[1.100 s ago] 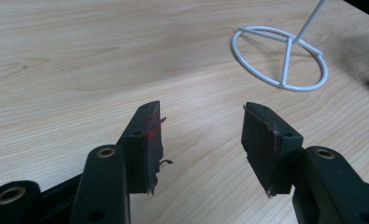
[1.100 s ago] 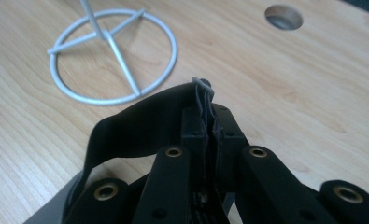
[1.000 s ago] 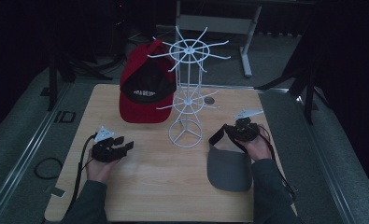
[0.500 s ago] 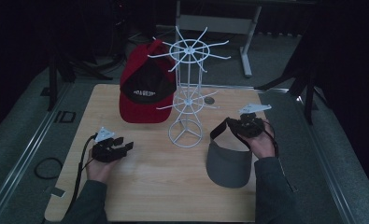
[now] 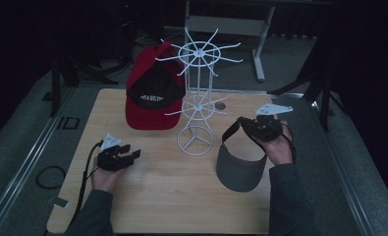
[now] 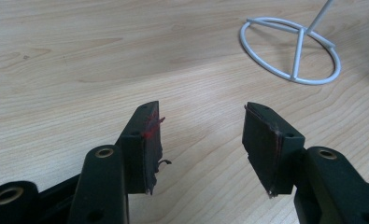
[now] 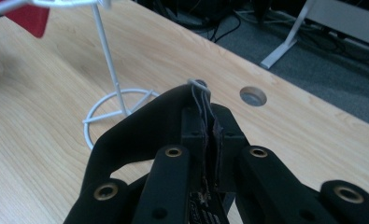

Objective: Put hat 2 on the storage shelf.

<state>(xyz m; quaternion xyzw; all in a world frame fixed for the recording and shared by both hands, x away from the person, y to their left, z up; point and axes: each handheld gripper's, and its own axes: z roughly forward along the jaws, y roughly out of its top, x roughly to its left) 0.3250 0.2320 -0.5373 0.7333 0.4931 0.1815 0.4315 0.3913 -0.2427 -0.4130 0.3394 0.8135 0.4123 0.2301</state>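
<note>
Wooden table (image 5: 157,196): grey visor (image 5: 240,164) hangs clamped in right hand-held gripper (image 5: 260,129).

The place looked like a lab or recording workroom rather than a home. A pale wood-grain worktop (image 5: 157,196) with a round cable hole (image 5: 220,105) stood on grey carpet (image 5: 14,147), hemmed by dark drapes. Behind it a white metal-legged desk frame (image 5: 260,54) straddled loose black cables (image 7: 210,21). Cabled black tongs in each hand (image 5: 118,158) (image 5: 260,127) and a white wire display stand (image 5: 197,98) suggested staged trials.
</note>
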